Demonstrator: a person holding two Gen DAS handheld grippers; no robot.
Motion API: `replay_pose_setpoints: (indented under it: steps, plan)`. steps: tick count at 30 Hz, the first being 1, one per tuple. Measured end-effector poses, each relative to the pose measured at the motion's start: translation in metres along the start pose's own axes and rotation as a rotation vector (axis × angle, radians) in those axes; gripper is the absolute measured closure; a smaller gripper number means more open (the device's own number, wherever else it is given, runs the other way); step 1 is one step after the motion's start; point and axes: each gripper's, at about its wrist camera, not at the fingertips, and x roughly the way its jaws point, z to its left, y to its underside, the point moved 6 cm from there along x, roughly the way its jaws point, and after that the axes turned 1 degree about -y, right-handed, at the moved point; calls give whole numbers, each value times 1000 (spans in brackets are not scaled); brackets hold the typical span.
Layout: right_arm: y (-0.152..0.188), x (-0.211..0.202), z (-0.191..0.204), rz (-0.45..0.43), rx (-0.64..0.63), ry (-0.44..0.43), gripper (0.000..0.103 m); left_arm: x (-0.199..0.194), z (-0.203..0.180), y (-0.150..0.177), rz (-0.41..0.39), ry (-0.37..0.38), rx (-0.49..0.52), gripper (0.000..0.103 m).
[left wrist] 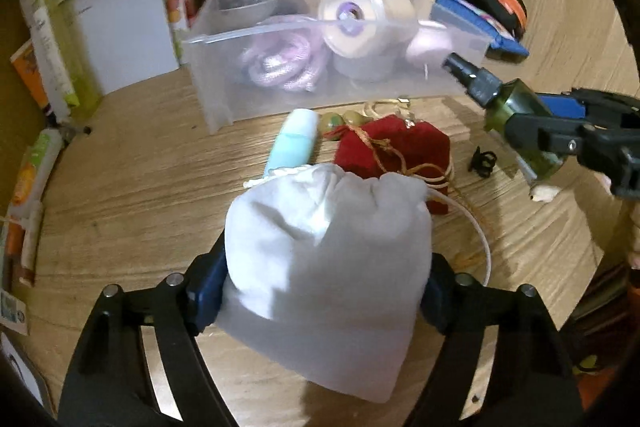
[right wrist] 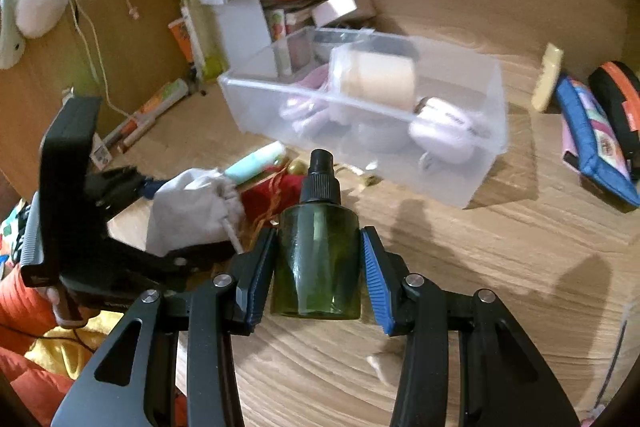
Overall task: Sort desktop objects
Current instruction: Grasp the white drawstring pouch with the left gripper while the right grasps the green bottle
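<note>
My left gripper (left wrist: 326, 291) is shut on a white drawstring pouch (left wrist: 328, 267) and holds it above the wooden desk; it also shows in the right wrist view (right wrist: 192, 211). My right gripper (right wrist: 318, 267) is shut on a green spray bottle (right wrist: 318, 251) with a black nozzle, seen at the right of the left wrist view (left wrist: 516, 111). A clear plastic bin (left wrist: 224, 83) behind holds a tape roll (left wrist: 352, 15), pink cord (left wrist: 280, 59) and other items. A red pouch (left wrist: 396, 147) and a mint tube (left wrist: 292, 143) lie on the desk before the bin.
A white box (left wrist: 120, 27) and books (left wrist: 52, 59) stand at the back left. A blue pencil case (right wrist: 592, 143) and a black-orange case (right wrist: 620, 99) lie right of the bin. A small black clip (left wrist: 482, 161) lies near the red pouch.
</note>
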Motion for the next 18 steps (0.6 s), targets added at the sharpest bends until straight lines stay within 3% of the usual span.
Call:
replay_pose_setpoints:
  steps: [6,13,18]
  plan:
    - [-7,-10,-15,-34,38,5,64,-29,27,-8,-64,-33,-85,26]
    - [-26,-33,-29,-115,51,43,64,-77,49,-44,-206,-41,-135,25]
    - [-41,-49,-41,-169,67,67,65,-89,51,-69,-272,-39,-142,25]
